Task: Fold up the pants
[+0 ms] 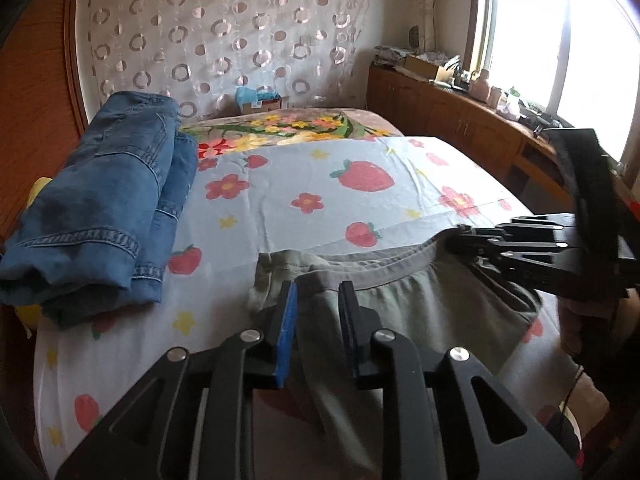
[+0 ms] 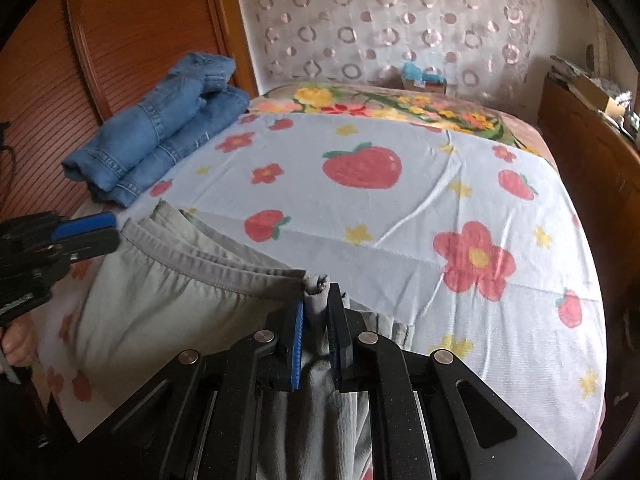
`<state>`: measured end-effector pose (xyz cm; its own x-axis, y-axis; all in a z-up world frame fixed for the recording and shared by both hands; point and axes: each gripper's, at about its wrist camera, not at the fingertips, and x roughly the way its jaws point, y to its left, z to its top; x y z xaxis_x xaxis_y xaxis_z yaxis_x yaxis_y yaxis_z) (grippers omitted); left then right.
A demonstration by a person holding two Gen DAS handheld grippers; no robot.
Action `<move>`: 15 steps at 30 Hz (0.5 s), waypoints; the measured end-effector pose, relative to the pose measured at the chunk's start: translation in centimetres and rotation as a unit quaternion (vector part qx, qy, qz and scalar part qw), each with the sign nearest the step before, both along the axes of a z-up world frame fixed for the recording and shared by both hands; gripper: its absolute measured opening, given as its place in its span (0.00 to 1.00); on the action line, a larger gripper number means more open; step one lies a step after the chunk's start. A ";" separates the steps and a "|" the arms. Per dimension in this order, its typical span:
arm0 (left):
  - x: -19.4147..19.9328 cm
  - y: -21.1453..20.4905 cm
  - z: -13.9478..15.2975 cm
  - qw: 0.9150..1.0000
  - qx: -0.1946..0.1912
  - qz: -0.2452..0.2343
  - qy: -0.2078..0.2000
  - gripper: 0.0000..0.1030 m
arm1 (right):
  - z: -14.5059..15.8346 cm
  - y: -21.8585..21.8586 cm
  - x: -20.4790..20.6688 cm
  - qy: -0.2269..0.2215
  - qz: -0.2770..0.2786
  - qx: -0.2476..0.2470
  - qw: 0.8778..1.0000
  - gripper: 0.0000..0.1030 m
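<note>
Pale grey-green pants (image 1: 420, 308) lie at the near edge of the bed, waistband (image 1: 380, 264) stretched between both grippers. My left gripper (image 1: 318, 296) is shut on the waistband's left corner, fabric bunched between the pads. My right gripper (image 2: 318, 296) is shut on the waistband's right corner (image 2: 314, 288); it also shows in the left wrist view (image 1: 468, 236). The left gripper shows in the right wrist view (image 2: 112, 232) at the pants' (image 2: 172, 300) far left. The pant legs hang below the bed edge, hidden.
Folded blue jeans (image 1: 108, 204) sit at the bed's back left, also in the right wrist view (image 2: 160, 128). A strawberry-print sheet (image 2: 400, 208) covers the bed. A wooden panel (image 2: 100, 48) stands left; a wooden cabinet (image 1: 448, 120) under the window runs along the right.
</note>
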<state>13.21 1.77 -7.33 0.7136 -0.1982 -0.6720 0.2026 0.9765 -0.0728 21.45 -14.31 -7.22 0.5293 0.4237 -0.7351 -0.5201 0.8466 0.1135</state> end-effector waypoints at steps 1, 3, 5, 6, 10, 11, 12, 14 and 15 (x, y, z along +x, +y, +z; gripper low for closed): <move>-0.4 -0.1 0.1 1.000 -0.002 -0.003 -0.002 0.20 | 0.0 0.0 0.0 0.000 0.000 0.000 1.000 0.08; -0.9 -0.4 0.1 1.000 -0.002 -0.007 -0.002 0.20 | 0.1 0.0 0.0 -0.003 -0.002 -0.003 1.000 0.11; -1.4 -0.8 -0.4 1.000 0.001 -0.011 0.006 0.20 | 0.5 -0.3 -0.4 -0.012 -0.008 -0.006 1.000 0.26; -1.6 -0.9 -0.7 1.000 0.001 -0.012 0.011 0.20 | 0.8 -0.5 -0.7 -0.017 -0.008 -0.006 1.000 0.29; -2.0 -1.0 -1.8 1.000 0.005 -0.013 0.027 0.20 | 1.4 -2.0 -2.2 -0.012 -0.007 0.004 1.000 0.31; -2.0 -1.0 -2.2 0.999 0.004 -0.011 0.031 0.20 | 1.4 -2.5 -2.7 -0.008 -0.006 0.007 1.000 0.32; -1.9 -0.9 -2.4 0.999 0.003 -0.010 0.034 0.20 | 1.3 -2.9 -3.2 -0.005 -0.004 0.007 1.000 0.32; -1.8 -0.8 -2.9 0.999 0.002 -0.008 0.041 0.20 | 1.1 -3.5 -4.3 -0.001 -0.003 0.006 1.000 0.32; -1.8 -0.8 -3.1 0.999 0.002 -0.009 0.042 0.20 | 1.0 -3.8 -4.9 0.002 -0.001 0.007 1.000 0.32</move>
